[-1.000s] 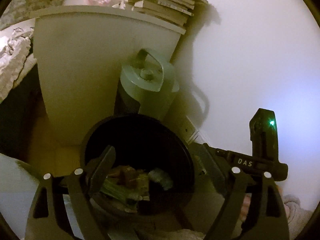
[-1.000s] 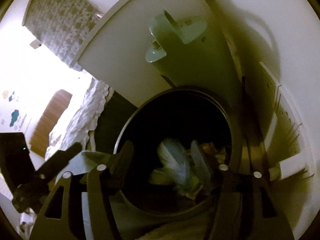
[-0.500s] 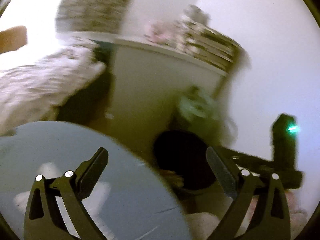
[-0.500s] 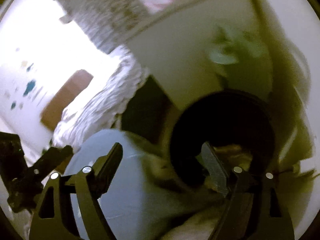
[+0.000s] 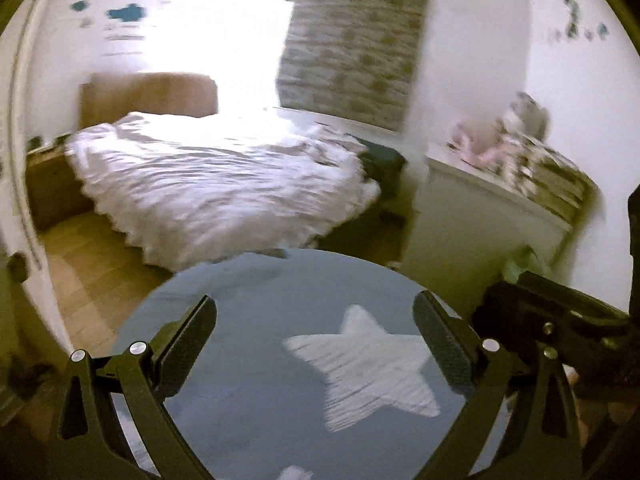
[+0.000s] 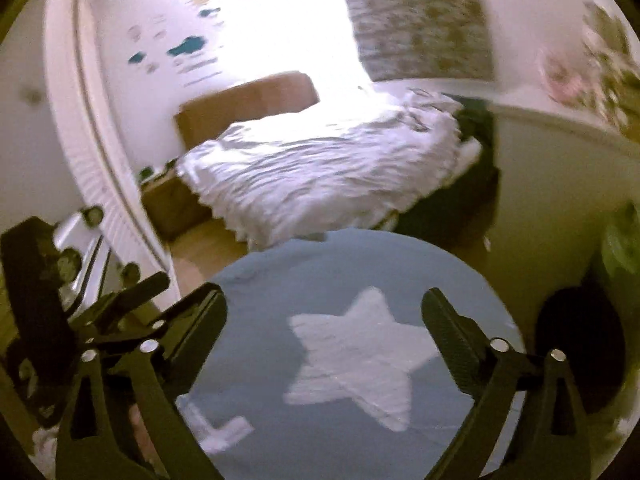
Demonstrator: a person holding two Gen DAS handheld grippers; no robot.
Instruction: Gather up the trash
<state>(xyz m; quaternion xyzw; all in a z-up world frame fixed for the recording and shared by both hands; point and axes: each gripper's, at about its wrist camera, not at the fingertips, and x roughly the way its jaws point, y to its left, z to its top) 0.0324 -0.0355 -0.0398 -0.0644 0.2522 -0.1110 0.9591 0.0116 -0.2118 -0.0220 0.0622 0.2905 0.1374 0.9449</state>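
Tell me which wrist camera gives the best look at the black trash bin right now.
The right wrist view. The black trash bin shows there as a dark round shape at the right edge, beside the blue star rug, though blurred and partly cut off. The left wrist view shows no bin: the other gripper's body fills that lower right corner.

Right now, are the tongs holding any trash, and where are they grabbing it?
No. The left tongs and the right tongs are both wide open with nothing between them, just the blue star rug beneath.
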